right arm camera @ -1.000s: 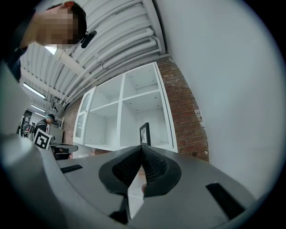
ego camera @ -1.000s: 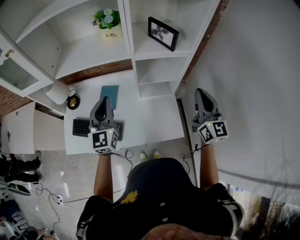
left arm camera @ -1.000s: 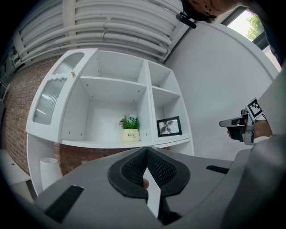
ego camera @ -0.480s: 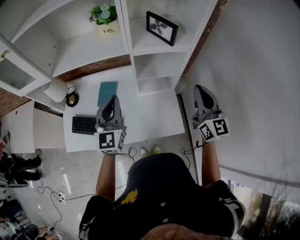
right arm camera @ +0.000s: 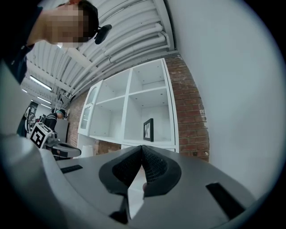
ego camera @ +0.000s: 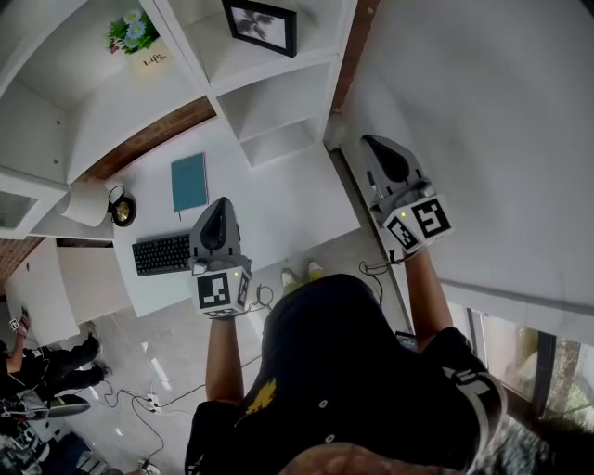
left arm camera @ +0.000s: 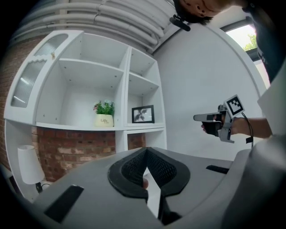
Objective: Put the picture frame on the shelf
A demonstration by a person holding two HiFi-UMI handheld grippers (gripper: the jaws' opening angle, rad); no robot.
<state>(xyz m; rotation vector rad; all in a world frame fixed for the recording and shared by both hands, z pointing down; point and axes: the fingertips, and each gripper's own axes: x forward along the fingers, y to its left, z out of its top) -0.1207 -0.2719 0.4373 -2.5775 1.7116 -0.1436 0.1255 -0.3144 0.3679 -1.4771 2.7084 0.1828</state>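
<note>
The black picture frame (ego camera: 263, 25) stands upright in a right-hand compartment of the white shelf unit (ego camera: 232, 70); it also shows in the left gripper view (left arm camera: 143, 114) and the right gripper view (right arm camera: 148, 129). My left gripper (ego camera: 217, 206) hangs over the desk's front part, far short of the shelf, shut with nothing in it (left arm camera: 146, 153). My right gripper (ego camera: 373, 144) is held beside the white wall, right of the desk, also shut and empty (right arm camera: 142, 150). Both point level toward the shelf.
A potted plant (ego camera: 135, 32) stands in the compartment left of the frame. On the white desk (ego camera: 297, 204) lie a teal book (ego camera: 189, 182) and a black keyboard (ego camera: 162, 253), with a small round black object (ego camera: 122, 211) beside a white lamp (ego camera: 88, 202). Cables (ego camera: 139, 399) trail on the floor.
The left gripper has sunk and drifted back toward the desk's front edge. The head view has swung, so the shelf now sits higher and further left. The right gripper has hardly moved.
</note>
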